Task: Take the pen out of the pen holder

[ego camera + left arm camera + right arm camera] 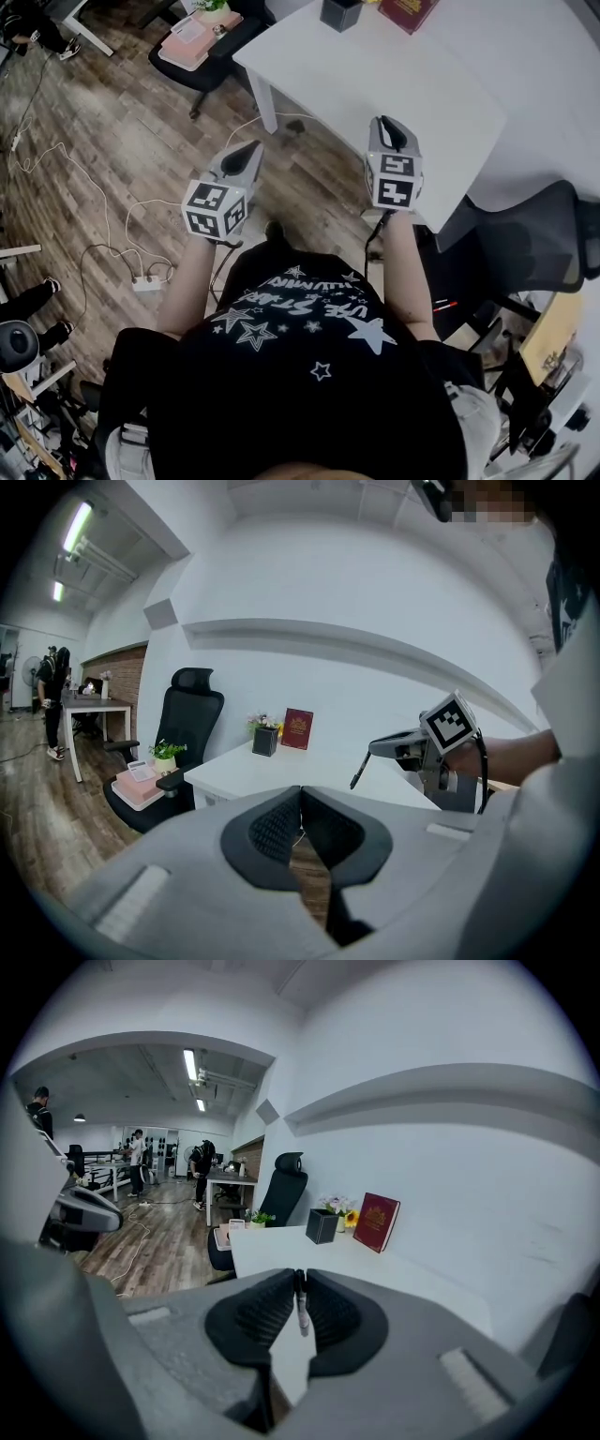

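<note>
The right gripper's (pixel 300 1275) jaws are clamped on the pen (pixel 301 1305), which sits in the narrow slit between the two dark ribbed pads. The left gripper's (pixel 300 793) jaws meet at their tips, and we see nothing between them.

The pen is slim, dark in its upper part and paler toward its lower end. In the right gripper view its long axis runs up and down along the slit, with the lower end hanging free. From the left gripper view we see it jut from the right jaws' tips and slant down and to the left, tilted off upright, with its free end the lowest point. It hangs over the near part of the white bench (pixel 375 89) and touches nothing but the jaws.

In the head view we see both grippers held side by side in front of the person's chest, the left over the wooden floor (pixel 112 141) and the right over the bench's near edge.

Well apart from the pen, at the far end of the bench, stands the black square pen holder (pixel 322 1225). Flowers (pixel 343 1207) are just behind it and a red book (pixel 378 1222) is upright beside it. A black office chair (pixel 284 1185) stands beyond the bench's far corner.
</note>
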Motion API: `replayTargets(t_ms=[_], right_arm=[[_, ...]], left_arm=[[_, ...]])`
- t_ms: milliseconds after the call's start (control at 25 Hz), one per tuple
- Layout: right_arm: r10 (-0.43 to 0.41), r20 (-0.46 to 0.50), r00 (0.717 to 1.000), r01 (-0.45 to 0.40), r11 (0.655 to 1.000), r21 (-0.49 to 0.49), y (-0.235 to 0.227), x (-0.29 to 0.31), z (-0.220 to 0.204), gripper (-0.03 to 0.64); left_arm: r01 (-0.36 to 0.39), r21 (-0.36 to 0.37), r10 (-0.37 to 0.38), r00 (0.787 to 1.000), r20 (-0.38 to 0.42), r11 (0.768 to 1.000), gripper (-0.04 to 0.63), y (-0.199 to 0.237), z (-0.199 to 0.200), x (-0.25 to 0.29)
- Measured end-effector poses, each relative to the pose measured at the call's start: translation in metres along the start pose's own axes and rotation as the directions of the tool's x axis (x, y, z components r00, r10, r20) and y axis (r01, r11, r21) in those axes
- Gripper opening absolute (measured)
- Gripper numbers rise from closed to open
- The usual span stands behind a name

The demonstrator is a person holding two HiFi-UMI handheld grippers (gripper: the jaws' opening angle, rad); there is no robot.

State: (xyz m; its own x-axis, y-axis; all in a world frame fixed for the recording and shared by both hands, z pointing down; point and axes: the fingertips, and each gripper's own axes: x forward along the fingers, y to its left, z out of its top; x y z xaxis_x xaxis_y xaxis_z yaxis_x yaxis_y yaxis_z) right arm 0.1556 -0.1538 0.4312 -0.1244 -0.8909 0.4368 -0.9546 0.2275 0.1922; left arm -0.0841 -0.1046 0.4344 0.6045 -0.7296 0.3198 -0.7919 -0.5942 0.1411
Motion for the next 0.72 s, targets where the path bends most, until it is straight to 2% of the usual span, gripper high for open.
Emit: replayTargets(t_ms=[720], right_arm=[[0.030,0.037,0.999,-0.032,0.997,0.064,-0.052,-0.132,-0.088,0.041]], left_arm=[[-0.065,0.019,0.066,0.997,-0.046,0.998,0.011,-0.147,-0.046,-0.050]])
